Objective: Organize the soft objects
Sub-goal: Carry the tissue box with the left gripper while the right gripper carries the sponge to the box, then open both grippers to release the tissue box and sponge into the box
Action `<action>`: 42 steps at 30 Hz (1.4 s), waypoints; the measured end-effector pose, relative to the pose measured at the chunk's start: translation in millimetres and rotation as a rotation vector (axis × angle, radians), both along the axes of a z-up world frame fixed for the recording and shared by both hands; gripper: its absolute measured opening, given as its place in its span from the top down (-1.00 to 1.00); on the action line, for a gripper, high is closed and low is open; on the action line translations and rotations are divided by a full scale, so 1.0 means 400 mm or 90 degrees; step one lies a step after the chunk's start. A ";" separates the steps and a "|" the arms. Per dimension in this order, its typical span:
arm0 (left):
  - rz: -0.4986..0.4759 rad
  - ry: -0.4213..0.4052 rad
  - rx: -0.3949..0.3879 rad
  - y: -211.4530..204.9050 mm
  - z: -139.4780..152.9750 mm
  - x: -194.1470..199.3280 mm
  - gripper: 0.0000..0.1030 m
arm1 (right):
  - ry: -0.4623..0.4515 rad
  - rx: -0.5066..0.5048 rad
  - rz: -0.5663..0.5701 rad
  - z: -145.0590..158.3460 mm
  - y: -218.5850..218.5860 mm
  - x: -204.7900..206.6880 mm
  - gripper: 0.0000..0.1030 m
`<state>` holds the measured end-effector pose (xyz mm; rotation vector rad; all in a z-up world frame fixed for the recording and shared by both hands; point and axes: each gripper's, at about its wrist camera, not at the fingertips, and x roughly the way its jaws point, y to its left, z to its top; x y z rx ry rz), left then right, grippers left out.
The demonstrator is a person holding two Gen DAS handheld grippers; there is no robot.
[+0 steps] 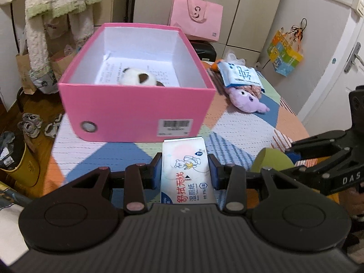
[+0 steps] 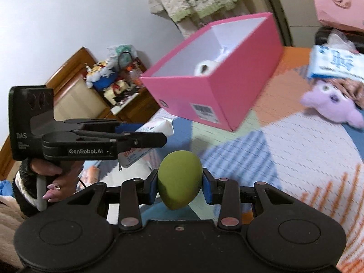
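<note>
Visibly, left tool [image 1: 185, 170] gripping "湿厕纸" wipes pack [image 1: 187, 170], right tool [image 2: 179, 187] gripping green sponge [image 2: 179, 182].

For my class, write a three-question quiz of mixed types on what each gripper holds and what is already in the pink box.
1. True or false: the left gripper is shut on a wet wipes pack.
2. What does the right gripper hold? A) purple plush B) green egg-shaped sponge C) pink bag
3. Fill in: inside the pink box lies a white and brown ____ toy.

Key:
1. True.
2. B, the green egg-shaped sponge.
3. Plush: the plush toy rests on paper at the bottom.
</note>
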<state>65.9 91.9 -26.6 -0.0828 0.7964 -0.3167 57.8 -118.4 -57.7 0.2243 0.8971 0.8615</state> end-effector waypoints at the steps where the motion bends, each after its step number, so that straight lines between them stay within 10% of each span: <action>1: 0.004 -0.002 0.003 0.007 0.009 0.002 0.24 | -0.001 0.003 0.006 0.006 0.008 0.006 0.16; 14: -0.006 -0.086 0.004 0.097 0.153 0.128 0.24 | -0.132 -0.087 0.041 0.160 0.147 0.128 0.16; 21: -0.037 -0.053 -0.111 0.146 0.133 0.314 0.24 | -0.199 -0.127 0.024 0.208 0.181 0.261 0.16; 34: 0.011 0.016 0.051 0.112 0.029 0.561 0.24 | -0.197 -0.259 0.088 0.120 0.316 0.509 0.17; 42: 0.005 0.059 0.062 0.107 0.010 0.603 0.24 | -0.172 -0.303 0.113 0.075 0.342 0.577 0.16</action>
